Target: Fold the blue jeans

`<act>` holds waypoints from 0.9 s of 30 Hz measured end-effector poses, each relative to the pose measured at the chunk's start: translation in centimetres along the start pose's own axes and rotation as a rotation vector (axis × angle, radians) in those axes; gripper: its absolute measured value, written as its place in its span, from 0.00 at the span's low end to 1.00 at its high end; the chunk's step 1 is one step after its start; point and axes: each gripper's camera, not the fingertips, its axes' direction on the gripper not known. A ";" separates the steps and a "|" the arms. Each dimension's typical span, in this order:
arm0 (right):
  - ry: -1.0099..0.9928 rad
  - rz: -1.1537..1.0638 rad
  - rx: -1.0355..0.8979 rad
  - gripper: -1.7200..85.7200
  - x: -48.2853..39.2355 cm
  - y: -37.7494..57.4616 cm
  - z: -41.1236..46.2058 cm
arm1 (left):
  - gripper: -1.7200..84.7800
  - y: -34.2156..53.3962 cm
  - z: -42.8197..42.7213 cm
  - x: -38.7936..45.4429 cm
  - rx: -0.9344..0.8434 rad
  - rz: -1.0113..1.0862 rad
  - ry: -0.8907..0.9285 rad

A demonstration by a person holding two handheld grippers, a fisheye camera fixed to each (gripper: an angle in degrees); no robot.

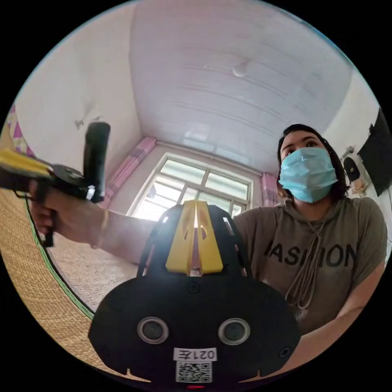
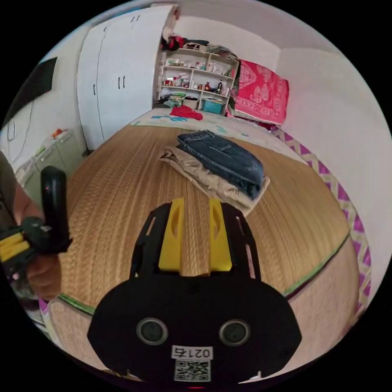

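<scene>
The blue jeans [image 2: 222, 161] lie already folded into a compact rectangle on top of a folded tan garment [image 2: 206, 179], both resting on the woven mat [image 2: 114, 196] in the right gripper view, well apart from either tool. Judging by that, the fold looks done (or nearly so), w/ nothing being held atm.

The right gripper [image 2: 195, 237] points toward the stack, its yellow jaws parted w/ bare mat showing between them, gripping nothing. The left gripper [image 1: 195, 239] is tilted up toward the ceiling and the window [image 1: 192, 192]; its jaws sit nearly together, only a thin slit of light between them, and nothing is caught in them. The person [image 1: 322, 245] stands just behind it, and the other tool shows at the frame's left edge in the person's hand [image 1: 67, 216].

Handling, as a guess: denim is heavy and fairly stiff for cloth, not slippery, not fragile. Stacked layers will sag if lifted from one point, so best to pinch through all layers at two spots on the thick folded edge nearest the grippers, one tool per corner. The tan piece underneath may drag along if the jaws go too deep.
</scene>
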 end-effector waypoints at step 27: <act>0.100 0.028 0.001 0.06 1.8 -26.2 7.3 | 0.01 0.7 -19.3 3.3 0.511 -0.122 -0.083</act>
